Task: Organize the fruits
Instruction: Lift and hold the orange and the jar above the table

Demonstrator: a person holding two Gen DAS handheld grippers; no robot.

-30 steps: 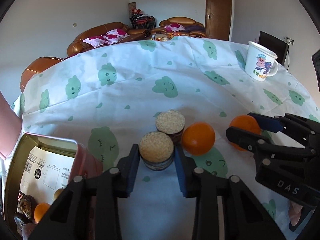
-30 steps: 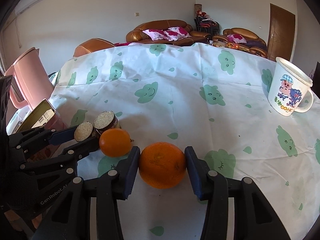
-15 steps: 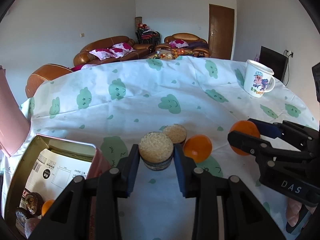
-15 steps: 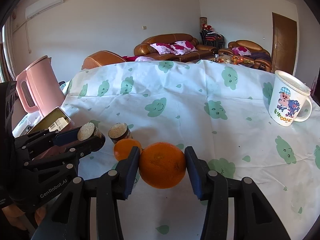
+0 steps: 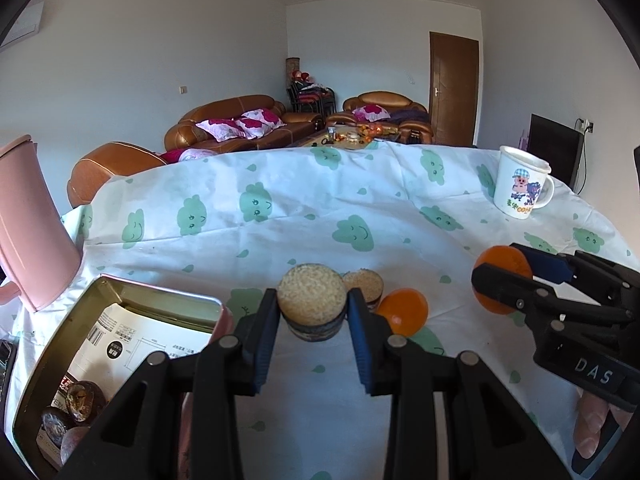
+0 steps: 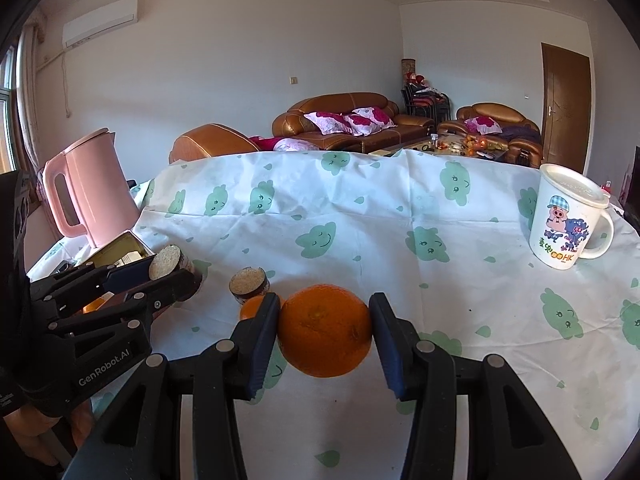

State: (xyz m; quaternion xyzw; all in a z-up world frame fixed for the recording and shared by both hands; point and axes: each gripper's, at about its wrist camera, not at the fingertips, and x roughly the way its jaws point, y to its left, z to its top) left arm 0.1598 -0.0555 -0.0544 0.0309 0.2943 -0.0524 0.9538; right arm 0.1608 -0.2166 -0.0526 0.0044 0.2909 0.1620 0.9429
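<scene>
My left gripper (image 5: 313, 316) is shut on a round sesame-topped cake (image 5: 312, 304) and holds it above the tablecloth; it also shows in the right wrist view (image 6: 170, 262). My right gripper (image 6: 325, 330) is shut on a large orange (image 6: 325, 330), lifted off the table; that orange shows in the left wrist view (image 5: 502, 282). A second sesame cake (image 5: 365, 283) and a smaller orange (image 5: 403, 312) lie on the cloth between the grippers. An open pink tin (image 5: 132, 344) at lower left holds dark fruits and a paper card.
A pink kettle (image 6: 88, 194) stands at the table's left edge behind the tin. A white cartoon mug (image 6: 568, 222) stands at the right. The table wears a white cloth with green clouds (image 6: 360, 220). Sofas lie beyond.
Both grippers have risen from the table with the cake and the orange held. The second cake and the small orange stay on the cloth.
</scene>
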